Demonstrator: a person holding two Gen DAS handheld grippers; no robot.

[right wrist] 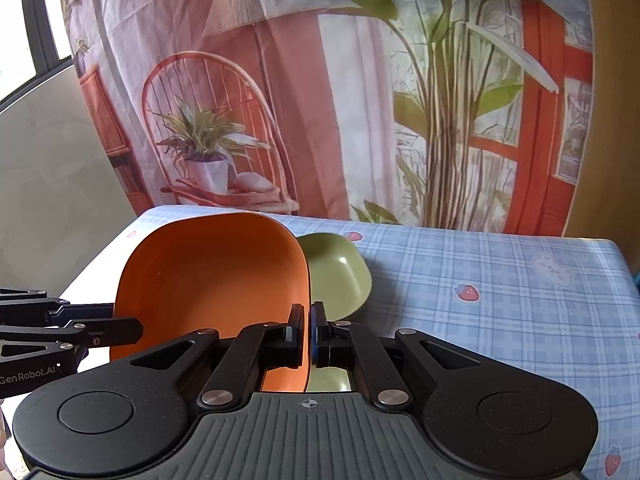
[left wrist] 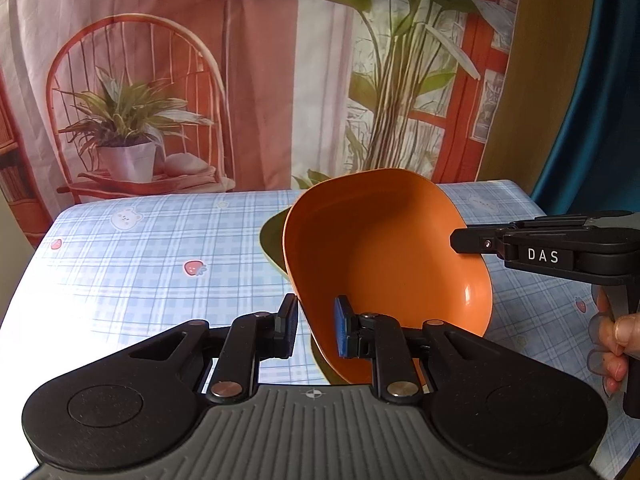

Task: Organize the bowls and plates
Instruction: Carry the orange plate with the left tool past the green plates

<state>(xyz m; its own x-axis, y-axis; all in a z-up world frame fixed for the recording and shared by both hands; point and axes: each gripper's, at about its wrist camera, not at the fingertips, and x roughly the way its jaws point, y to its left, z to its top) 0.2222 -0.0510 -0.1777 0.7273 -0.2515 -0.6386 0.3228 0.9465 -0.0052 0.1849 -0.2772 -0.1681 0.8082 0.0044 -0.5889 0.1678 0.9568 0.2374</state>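
So both grippers are on the orange bowl (left wrist: 384, 264), held tilted above the table (left wrist: 140, 280), opening turned toward the cameras. Left gripper (left wrist: 316, 326) has the near rim between its fingers: the black finger is outside the wall, the blue-padded finger (left wrist: 343, 326) inside, clamped on the rim. Right gripper (right wrist: 310, 334) is pinched tight on the opposite rim, pads flat against both faces of the thin wall. In the left view it comes in from the right, with a hand (left wrist: 616, 344) on its handle. Green bowl (right wrist: 340, 276) sits upright on the blue checked tablecloth (right wrist: 480, 280), just behind and partly hidden by the orange one. Printed backdrop (left wrist: 240, 80) hangs behind the table.
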